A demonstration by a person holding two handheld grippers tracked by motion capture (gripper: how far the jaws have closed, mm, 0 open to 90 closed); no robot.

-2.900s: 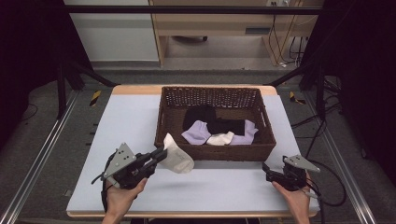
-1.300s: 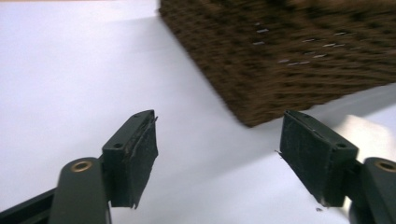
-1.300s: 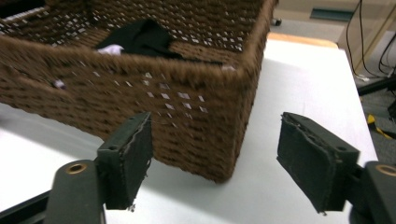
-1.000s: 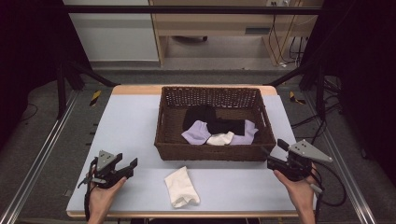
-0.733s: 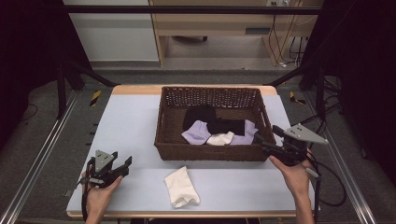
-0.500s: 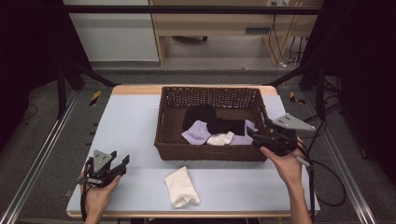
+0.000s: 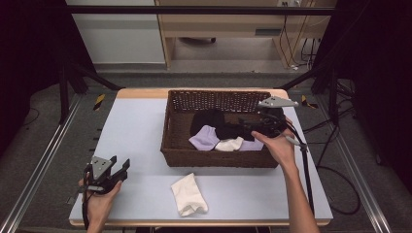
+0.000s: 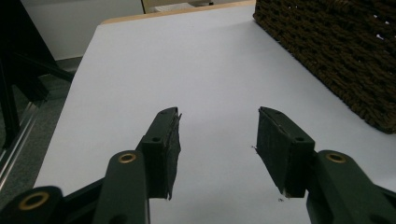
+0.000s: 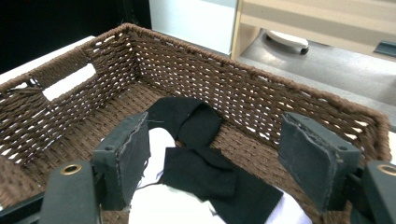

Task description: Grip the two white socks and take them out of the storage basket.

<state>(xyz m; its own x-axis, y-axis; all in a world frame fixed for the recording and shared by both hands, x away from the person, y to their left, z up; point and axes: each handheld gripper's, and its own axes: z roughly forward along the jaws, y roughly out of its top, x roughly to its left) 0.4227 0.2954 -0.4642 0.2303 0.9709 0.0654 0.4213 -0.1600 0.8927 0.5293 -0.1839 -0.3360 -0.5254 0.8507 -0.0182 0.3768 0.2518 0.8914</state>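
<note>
While black sock (image 7: 228,130) lies in basket (image 7: 218,159), right hand-held gripper (image 7: 245,127) just above, jaws apart.

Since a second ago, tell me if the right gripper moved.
Yes. The right gripper went from beside the basket to over its right side.

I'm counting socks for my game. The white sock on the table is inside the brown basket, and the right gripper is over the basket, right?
Not quite. The white sock lies on the table in front of the basket, outside it; the high view shows this. The right gripper is over the basket, as you said.
</note>
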